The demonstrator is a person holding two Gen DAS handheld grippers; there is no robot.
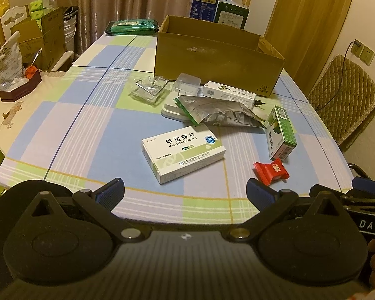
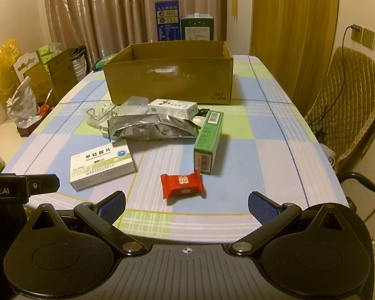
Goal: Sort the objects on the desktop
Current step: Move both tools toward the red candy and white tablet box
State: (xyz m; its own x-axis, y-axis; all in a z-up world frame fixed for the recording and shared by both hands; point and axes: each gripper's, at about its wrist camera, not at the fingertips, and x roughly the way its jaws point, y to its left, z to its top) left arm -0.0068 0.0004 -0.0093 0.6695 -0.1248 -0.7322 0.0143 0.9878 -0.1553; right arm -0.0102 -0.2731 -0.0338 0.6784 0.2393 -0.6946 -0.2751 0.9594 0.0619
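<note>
On the checked tablecloth lie a white tablet box [image 1: 183,156] [image 2: 102,166], a red snack packet [image 1: 272,171] [image 2: 182,183], a green carton [image 1: 280,132] [image 2: 208,142], a crumpled silver foil bag [image 1: 220,112] [image 2: 150,127], a long white box [image 1: 228,92] [image 2: 172,107] and a clear glass dish [image 1: 150,88] [image 2: 97,115]. Behind them stands an open cardboard box [image 1: 218,60] [image 2: 170,75]. My left gripper [image 1: 185,195] hangs open near the table's front edge, below the tablet box. My right gripper [image 2: 186,206] is open too, just short of the red packet. Neither holds anything.
A white flat device [image 1: 172,111] lies under the foil bag. A dark green pack [image 1: 132,26] sits at the table's far corner. Tall cartons [image 2: 167,20] stand behind the box. A padded chair [image 2: 347,105] is at the right, cardboard boxes and bags [image 1: 37,40] at the left.
</note>
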